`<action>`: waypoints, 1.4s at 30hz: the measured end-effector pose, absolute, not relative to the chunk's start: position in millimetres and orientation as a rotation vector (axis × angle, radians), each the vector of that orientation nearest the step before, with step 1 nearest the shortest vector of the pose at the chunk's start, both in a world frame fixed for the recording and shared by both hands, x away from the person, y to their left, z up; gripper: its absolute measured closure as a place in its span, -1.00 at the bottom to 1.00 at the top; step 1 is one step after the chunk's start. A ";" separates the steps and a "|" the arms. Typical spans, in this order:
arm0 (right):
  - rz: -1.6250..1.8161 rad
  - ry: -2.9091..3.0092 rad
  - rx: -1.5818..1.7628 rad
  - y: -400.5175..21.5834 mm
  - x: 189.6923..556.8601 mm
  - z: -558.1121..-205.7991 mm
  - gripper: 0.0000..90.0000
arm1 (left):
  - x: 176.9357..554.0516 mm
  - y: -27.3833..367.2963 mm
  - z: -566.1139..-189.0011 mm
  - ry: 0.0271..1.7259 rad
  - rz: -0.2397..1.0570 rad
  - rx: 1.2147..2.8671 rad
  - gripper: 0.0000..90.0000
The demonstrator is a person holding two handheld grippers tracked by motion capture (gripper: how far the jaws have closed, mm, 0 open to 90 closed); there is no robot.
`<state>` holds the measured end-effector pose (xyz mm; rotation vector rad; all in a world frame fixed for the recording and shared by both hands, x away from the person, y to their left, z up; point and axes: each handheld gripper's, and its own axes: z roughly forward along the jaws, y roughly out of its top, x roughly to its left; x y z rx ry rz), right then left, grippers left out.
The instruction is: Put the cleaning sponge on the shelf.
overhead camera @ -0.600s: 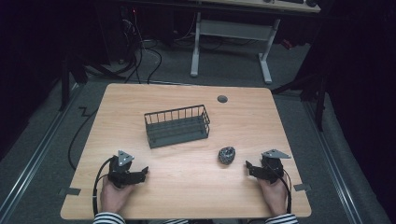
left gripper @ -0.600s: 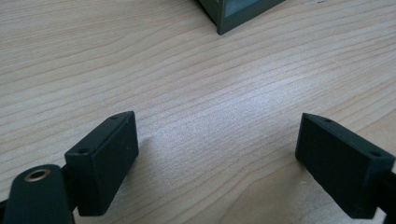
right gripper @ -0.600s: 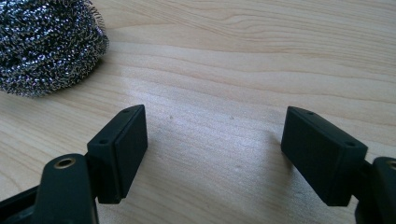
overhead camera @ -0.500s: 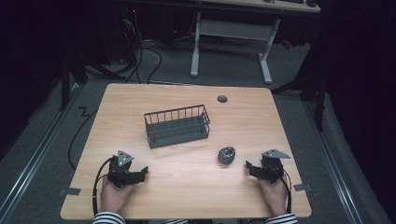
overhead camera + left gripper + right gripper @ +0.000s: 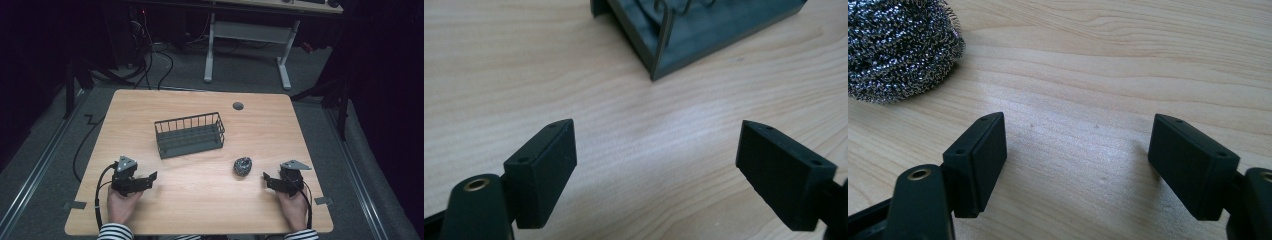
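The left gripper (image 5: 150, 178) rests low over the near left part of the table (image 5: 200, 210), held by the person's left hand (image 5: 120, 202). Its 2 black jaws stand wide apart with bare wood between them, as the left gripper view (image 5: 656, 172) shows. A black cable (image 5: 98, 192) loops from it toward the table's near edge.

The right gripper (image 5: 266, 179) sits over the near right part of the table, held by the right hand (image 5: 292, 207). Its 2 jaws are also spread wide with nothing between them, seen plainly in the right gripper view (image 5: 1078, 165).

A steel scouring ball (image 5: 243, 166) lies on the wood just ahead of the right gripper, toward the table's middle, apart from the jaws. In the right gripper view the ball (image 5: 898, 47) sits at the upper left, beyond the left jaw.

A dark wire basket (image 5: 189, 134) stands upright near the middle of the table, farther out, between the 2 grippers and well apart from both. Its near corner (image 5: 674, 40) appears at the top of the left gripper view.

A small round grey cap (image 5: 238, 106) is set in the tabletop near the far edge.
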<state>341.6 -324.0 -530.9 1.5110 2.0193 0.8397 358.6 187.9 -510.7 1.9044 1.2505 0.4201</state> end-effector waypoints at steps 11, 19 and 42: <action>0.836 2.019 1.508 -323.7 341.2 -530.8 -0.46 | 370.0 189.3 -491.4 1.238 0.398 1.886 -0.63; 0.837 2.019 1.508 -323.6 341.1 -530.8 -0.45 | 384.5 189.5 -466.3 1.223 0.401 1.852 -0.65; 0.841 2.023 1.505 -323.8 341.1 -530.8 -0.44 | 438.1 160.9 -435.4 1.224 0.377 1.885 -0.60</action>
